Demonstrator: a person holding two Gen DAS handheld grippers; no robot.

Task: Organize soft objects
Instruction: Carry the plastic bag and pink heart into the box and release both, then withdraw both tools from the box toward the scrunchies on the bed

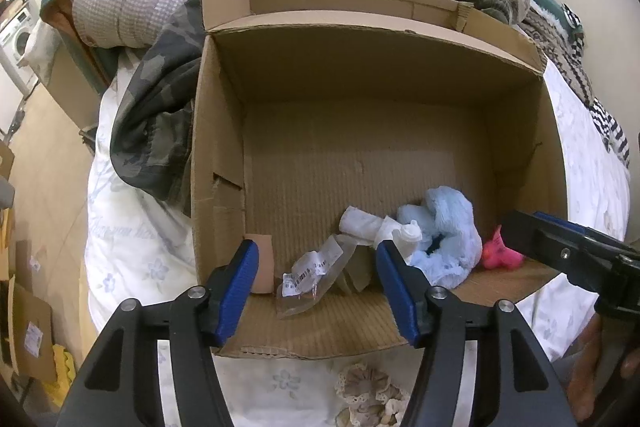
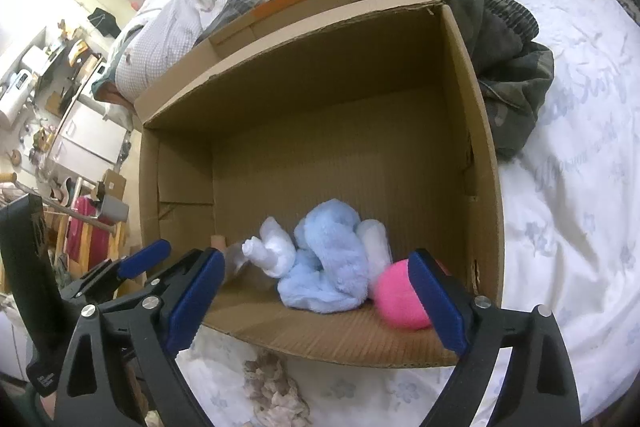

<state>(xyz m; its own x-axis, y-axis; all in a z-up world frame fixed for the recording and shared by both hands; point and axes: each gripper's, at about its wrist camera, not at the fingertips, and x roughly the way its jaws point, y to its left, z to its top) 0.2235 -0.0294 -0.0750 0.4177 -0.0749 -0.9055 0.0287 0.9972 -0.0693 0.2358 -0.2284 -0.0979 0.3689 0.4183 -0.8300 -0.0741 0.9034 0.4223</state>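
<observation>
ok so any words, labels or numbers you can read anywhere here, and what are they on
"When you ..." partly legible: cursive print on the white bedsheet, rest too blurred.
Barcode label on the clear plastic bag in the cardboard box: print too small to read.
Cursive print on the bedsheet beside the box, right wrist view: unreadable.
Sticker on flat cardboard on the floor: too blurred.

Soft things down in my cardboard box (image 1: 516,131)

A crumpled pale-blue plush cloth (image 2: 332,263) lies between rolled white socks (image 1: 370,227) and a pink fuzzy ball (image 2: 396,297).
</observation>
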